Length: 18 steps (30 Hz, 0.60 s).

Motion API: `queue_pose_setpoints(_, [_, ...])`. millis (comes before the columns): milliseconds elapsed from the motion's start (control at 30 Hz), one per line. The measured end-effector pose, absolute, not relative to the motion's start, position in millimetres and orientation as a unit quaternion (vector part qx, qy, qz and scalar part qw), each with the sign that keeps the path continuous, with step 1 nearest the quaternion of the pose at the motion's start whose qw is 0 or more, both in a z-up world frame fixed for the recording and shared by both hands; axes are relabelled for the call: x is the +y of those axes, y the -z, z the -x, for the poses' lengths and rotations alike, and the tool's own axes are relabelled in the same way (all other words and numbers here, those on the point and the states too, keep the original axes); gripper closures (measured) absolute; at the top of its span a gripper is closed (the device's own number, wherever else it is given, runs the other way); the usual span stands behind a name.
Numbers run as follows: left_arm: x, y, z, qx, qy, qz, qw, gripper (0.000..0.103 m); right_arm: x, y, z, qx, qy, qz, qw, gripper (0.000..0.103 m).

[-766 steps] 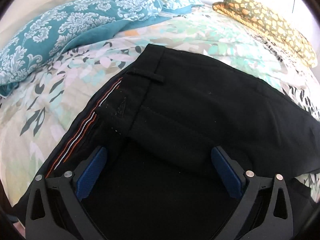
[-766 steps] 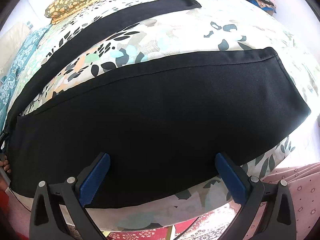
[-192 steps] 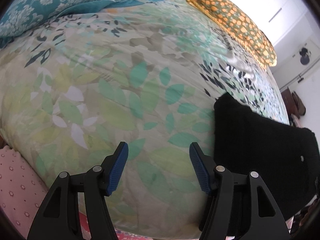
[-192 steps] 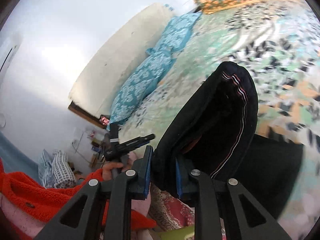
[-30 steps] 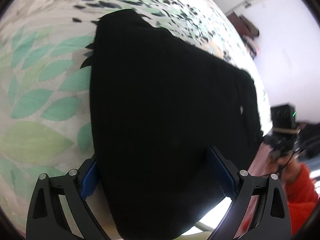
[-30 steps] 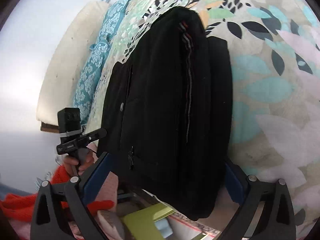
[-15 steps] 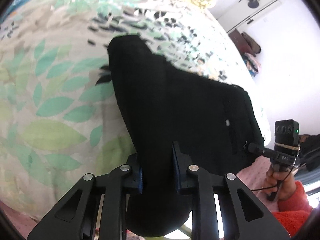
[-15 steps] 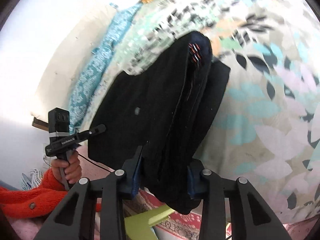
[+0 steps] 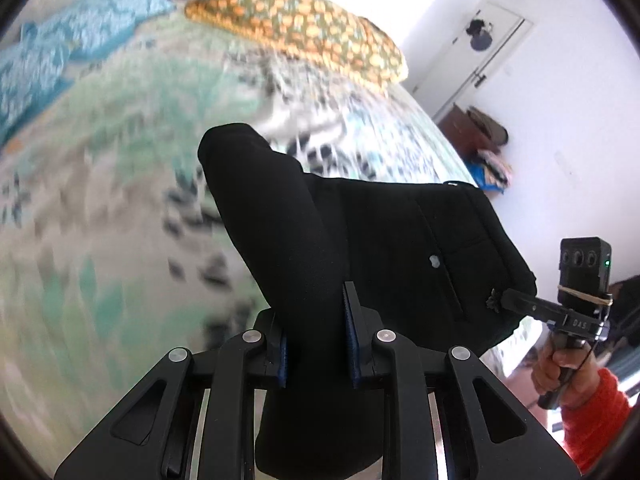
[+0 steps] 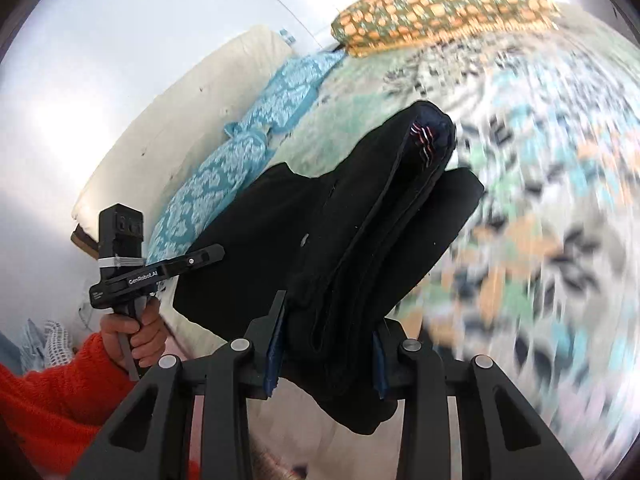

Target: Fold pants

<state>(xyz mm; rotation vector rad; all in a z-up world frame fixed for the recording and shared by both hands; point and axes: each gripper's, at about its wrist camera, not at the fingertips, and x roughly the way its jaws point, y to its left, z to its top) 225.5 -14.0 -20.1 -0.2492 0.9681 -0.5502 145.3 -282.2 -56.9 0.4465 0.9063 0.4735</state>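
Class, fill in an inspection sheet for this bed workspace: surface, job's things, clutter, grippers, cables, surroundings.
Surface: bed with leaf-print cover, blurred.
Job's things: black pants, folded into a thick bundle, held above the bed by both ends.
Clutter: teal pillows; orange pillow.
Grippers: left gripper shut on one end of the pants; right gripper shut on the other end.
Cables: thin black one hangs by the right hand.
Surroundings: white walls; door; headboard; orange sleeve.
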Motion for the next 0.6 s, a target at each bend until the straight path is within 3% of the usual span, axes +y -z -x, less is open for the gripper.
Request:
queue_pose_setpoints(167, [-32.6, 40.7, -273.7, 0.445, 0.226, 0.072, 0.864, 0.077, -293.3, 85.0, -197.5, 0.43, -0.188, -0.219, 0.855, 0.065])
queue_pose_setpoints(233, [-41.7, 79.6, -281.9, 0.47, 0.177, 0.029, 0.864, 0.058, -300.5, 123.1, -210.2, 0.472, -0.138, -0.216, 0.843, 0.059])
queue_pose_setpoints(367, [-28.6, 128.8, -254.5, 0.509, 0.113, 0.007, 0.853, 0.04, -313.0, 159.4, -175.5, 0.513, -0.031, -0.188, 0.837, 0.05])
queue_pose_setpoints(400, [-20.3, 130.3, -240.7, 0.502, 0.107, 0.021, 0.858, 0.021, -312.7, 156.8, -162.0, 0.506, -0.024, -0.186, 0.842, 0.043])
queue_pose_setpoints(433, [-11.9, 130.3, -224.7, 0.493, 0.092, 0.03, 0.865, 0.003, -310.3, 152.4, -146.0, 0.498, -0.012, -0.178, 0.848, 0.02])
queue_pose_setpoints(467, [-4.4, 129.2, -203.0, 0.479, 0.068, 0.035, 0.874, 0.001, -304.9, 146.6, -126.3, 0.488, 0.006, -0.168, 0.856, 0.0])
queue_pose_setpoints(600, [-12.0, 136.5, -163.8, 0.48, 0.068, 0.012, 0.875, 0.001, -265.7, 136.6, -76.3, 0.462, 0.045, -0.132, 0.876, 0.0])
